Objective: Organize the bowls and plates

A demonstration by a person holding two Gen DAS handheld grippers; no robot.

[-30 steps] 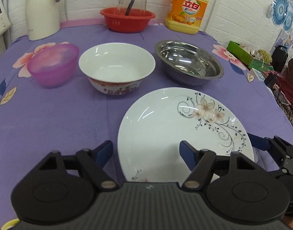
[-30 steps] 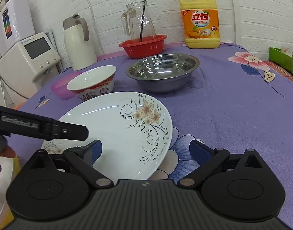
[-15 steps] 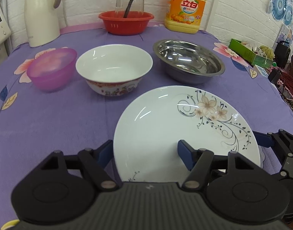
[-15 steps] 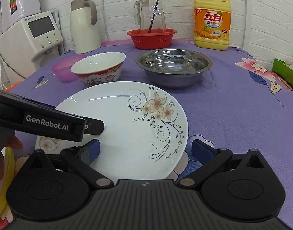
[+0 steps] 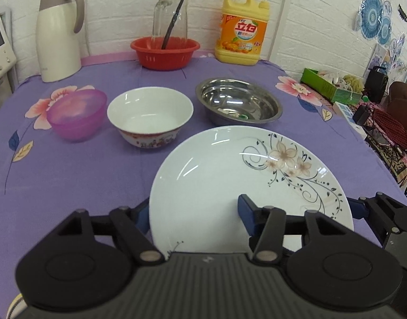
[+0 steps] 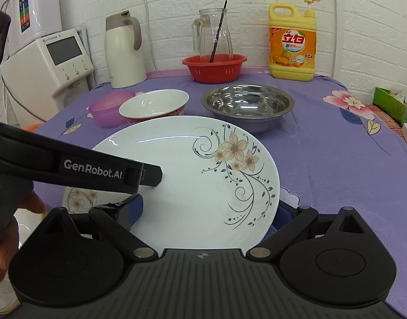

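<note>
A white plate (image 5: 230, 186) with a brown flower pattern hangs a little above the purple tablecloth, carried by both grippers. My left gripper (image 5: 192, 210) straddles its left rim. One pad lies on the plate's face and the other is tucked under the edge, and the jaws are closing on it. My right gripper (image 6: 207, 207) holds the opposite rim the same way, with its right pad hidden behind the plate (image 6: 192, 186). Beyond stand a white bowl (image 5: 150, 117) with a red band, a steel bowl (image 5: 238, 103) and a pink plastic bowl (image 5: 77, 114).
At the back stand a white kettle (image 5: 58, 34), a red basket (image 5: 165, 51) with a glass jug, and a yellow detergent bottle (image 5: 242, 29). A green box (image 5: 328, 85) and clutter sit beyond the table's right edge. A water dispenser (image 6: 44, 66) stands at the left.
Both grippers rose with the plate, which now overlaps the bowls' bases. The left gripper's jaws narrowed until its left pad slid under the rim.
</note>
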